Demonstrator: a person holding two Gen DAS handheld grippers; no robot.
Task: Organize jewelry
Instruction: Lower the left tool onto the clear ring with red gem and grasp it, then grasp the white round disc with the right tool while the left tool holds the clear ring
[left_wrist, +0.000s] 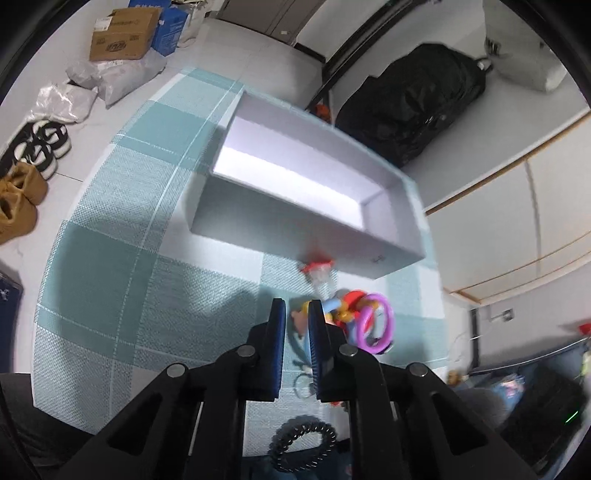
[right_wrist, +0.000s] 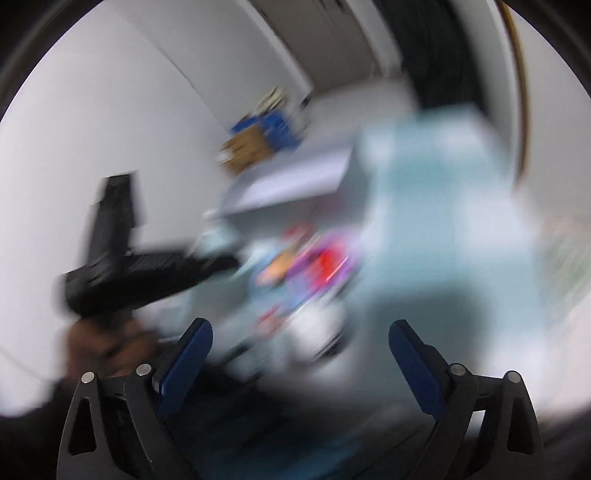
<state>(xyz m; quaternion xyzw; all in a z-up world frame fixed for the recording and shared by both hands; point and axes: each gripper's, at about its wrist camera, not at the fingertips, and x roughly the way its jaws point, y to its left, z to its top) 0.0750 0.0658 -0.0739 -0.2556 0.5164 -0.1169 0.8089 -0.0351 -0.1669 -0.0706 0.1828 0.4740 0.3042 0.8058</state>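
Note:
A grey open box (left_wrist: 291, 218) lies on a teal checked mat (left_wrist: 122, 258); its inside looks empty. In front of it lies a pile of colourful jewelry (left_wrist: 351, 314) with a purple ring bracelet (left_wrist: 376, 325) and a red piece (left_wrist: 317, 267). A black coiled band (left_wrist: 306, 439) lies nearer me. My left gripper (left_wrist: 295, 314) hovers above the pile's left edge, jaws nearly closed with a narrow gap, nothing seen between them. The right wrist view is heavily blurred: my right gripper (right_wrist: 299, 332) is wide open, empty, above the blurred pile (right_wrist: 306, 266); the left gripper (right_wrist: 147, 266) shows at left.
Shoes (left_wrist: 37, 147), plastic bags (left_wrist: 110, 77) and cardboard boxes (left_wrist: 122, 35) lie on the floor left of the mat. A black bag (left_wrist: 413, 103) stands beyond the box. White cabinets (left_wrist: 498, 206) are at the right.

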